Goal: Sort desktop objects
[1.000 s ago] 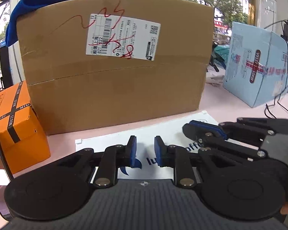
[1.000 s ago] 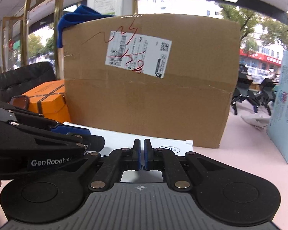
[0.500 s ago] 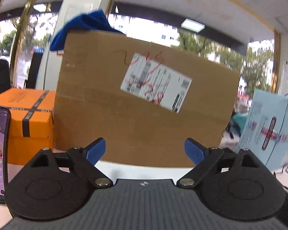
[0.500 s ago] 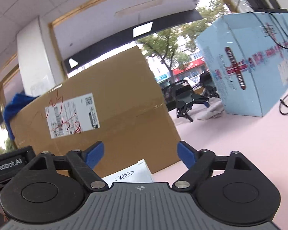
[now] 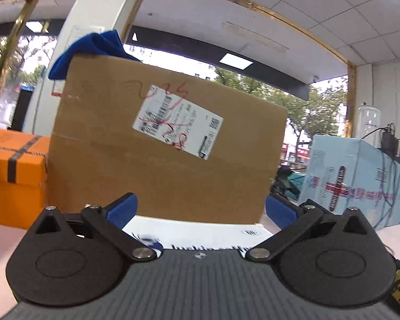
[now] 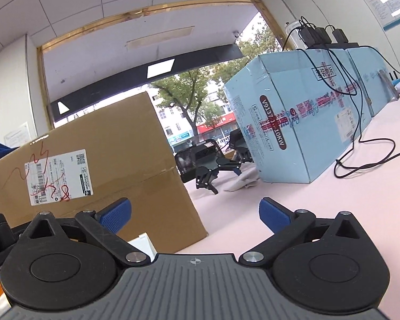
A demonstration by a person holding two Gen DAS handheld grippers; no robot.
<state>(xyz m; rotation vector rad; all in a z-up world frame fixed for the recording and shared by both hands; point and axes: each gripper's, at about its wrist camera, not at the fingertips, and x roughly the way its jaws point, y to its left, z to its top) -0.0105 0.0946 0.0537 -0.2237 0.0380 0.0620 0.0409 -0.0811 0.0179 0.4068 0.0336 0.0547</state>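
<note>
I see both left gripper [image 5: 201, 212] and right gripper [image 6: 195, 214] spread apart, empty — cardboard box [image 5: 168, 154] fills center frame, bare pink table [image 6: 293, 205] lower right.

Cardboard box [image 6: 93, 186] blocks the front-left; light-blue carton [image 6: 301, 122] stands right. Bare pink desk [image 6: 320, 200] between them offers passage.

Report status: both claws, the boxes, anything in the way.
Left claw open, empty. Right claw open, empty. White box flat on table below left claw. Big cardboard box close ahead, blocking.
</note>
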